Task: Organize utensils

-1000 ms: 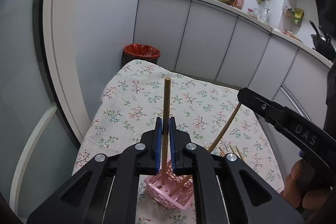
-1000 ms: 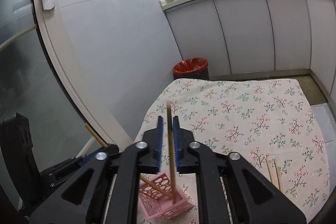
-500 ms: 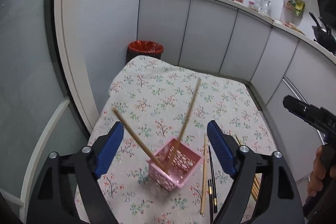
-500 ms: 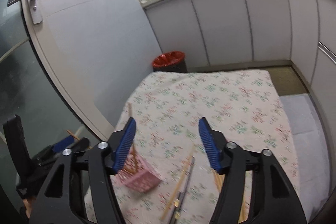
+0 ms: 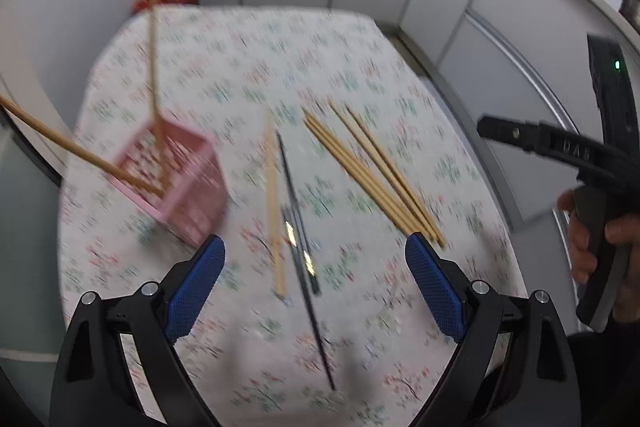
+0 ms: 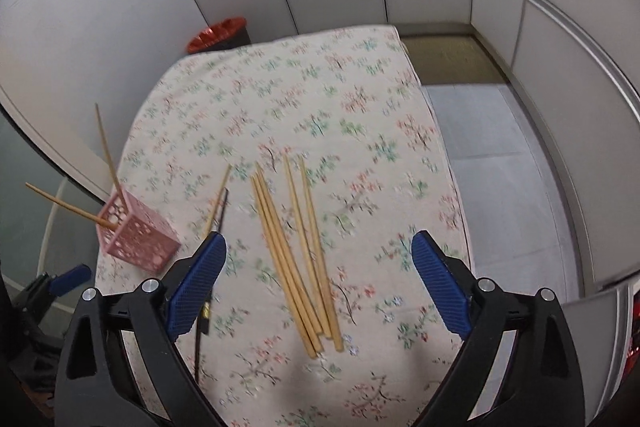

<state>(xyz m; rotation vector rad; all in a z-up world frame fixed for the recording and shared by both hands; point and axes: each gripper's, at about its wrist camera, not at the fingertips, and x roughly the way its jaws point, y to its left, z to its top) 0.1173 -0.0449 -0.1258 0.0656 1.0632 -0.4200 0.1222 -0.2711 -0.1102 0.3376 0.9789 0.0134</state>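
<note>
Chopsticks are the task's things, and 2 wooden ones already stand tilted in the pink basket (image 6: 136, 237) at the left edge of the floral-clothed counter (image 6: 360, 75). A bundle of wooden chopsticks (image 6: 296, 251) lies flat near the middle, its near ends between the jaws of the right tool (image 6: 320, 283), which is spread wide and holds nothing. Just left of it lie a single wooden chopstick (image 5: 274, 203) and a pair of dark chopsticks (image 5: 298, 223), under the left tool (image 5: 316, 281), likewise spread wide and empty.

Risks, as I judge them: the bundle's sticks touch one another, so closing on 1 may drag or roll its neighbours, or pinch several at once. Thin, round sticks flat on cloth may slip out of the pads or snag the fabric. The basket looks light and sits close to the counter's edge with 2 sticks leaning outward; a careless insertion could tip it or push it off. The left view is blurred, so fine placement there is uncertain.
</note>
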